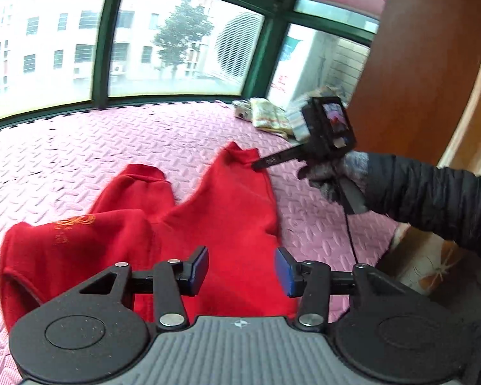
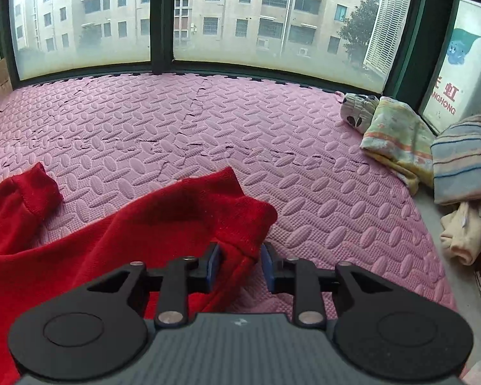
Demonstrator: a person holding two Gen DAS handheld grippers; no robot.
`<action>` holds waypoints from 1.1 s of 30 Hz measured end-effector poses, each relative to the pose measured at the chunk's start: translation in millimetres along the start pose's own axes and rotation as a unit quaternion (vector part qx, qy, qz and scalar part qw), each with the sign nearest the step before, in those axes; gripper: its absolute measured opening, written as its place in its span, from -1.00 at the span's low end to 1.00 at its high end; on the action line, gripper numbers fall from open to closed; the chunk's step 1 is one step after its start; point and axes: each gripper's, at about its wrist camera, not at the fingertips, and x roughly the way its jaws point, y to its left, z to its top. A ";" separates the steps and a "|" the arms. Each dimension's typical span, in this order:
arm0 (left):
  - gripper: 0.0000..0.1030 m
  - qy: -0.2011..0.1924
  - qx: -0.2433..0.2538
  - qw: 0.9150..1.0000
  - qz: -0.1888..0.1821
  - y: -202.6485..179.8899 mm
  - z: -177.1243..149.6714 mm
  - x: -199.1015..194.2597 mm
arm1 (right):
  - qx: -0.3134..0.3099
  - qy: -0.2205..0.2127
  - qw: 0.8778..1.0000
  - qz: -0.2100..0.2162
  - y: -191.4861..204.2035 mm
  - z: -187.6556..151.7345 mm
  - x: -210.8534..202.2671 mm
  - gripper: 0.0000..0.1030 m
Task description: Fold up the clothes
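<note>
A pink foam puzzle mat (image 2: 227,122) fills the ledge under the green-framed windows (image 2: 162,16), with a heap of folded towels and cloths (image 2: 400,141) well off at its right edge. On the mat lies the red pair of trousers (image 1: 221,224), spread loosely with a rumpled fold near the gold print and both legs pointing toward the window; the two cuffed ends lie apart. The right gripper (image 2: 240,264) sits low at the cuff of the right leg (image 2: 240,211), its jaws part-open with the cuff's edge between the blue pads but not visibly pinched. The left gripper (image 1: 240,271) hovers over the waist end, jaws wide and holding nothing. By my reading the step in hand is taking hold of that leg cuff; the next move calls for closing on the hem, then carrying it across onto the other leg (image 1: 138,183) so the edges line up.
</note>
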 end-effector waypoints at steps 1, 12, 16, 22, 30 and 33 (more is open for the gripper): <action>0.04 -0.009 -0.013 1.000 0.020 6.7 0.8 -4.5 | -0.006 -0.005 1.000 0.011 5.9 5.2 -3.9 -0.46; 0.87 -0.057 -0.104 0.976 0.182 62.0 -8.9 -40.6 | -0.025 0.049 0.976 0.210 100.4 38.8 17.3 -0.31; 1.00 -0.048 -0.127 0.970 0.203 75.0 -19.8 -42.4 | -0.033 0.066 0.974 0.214 125.8 34.8 32.7 -0.27; 1.00 -0.027 -0.168 0.960 0.224 95.3 -38.8 -35.5 | -0.027 0.073 0.972 0.220 134.5 34.9 36.3 -0.48; 1.00 -0.008 -0.167 0.959 0.230 101.1 -57.5 -21.4 | -0.126 0.023 0.975 0.181 161.1 65.5 23.6 -0.75; 0.99 -0.008 -0.150 0.960 0.236 97.3 -61.7 -16.8 | -0.172 -0.008 0.971 0.166 174.1 88.3 18.7 -0.76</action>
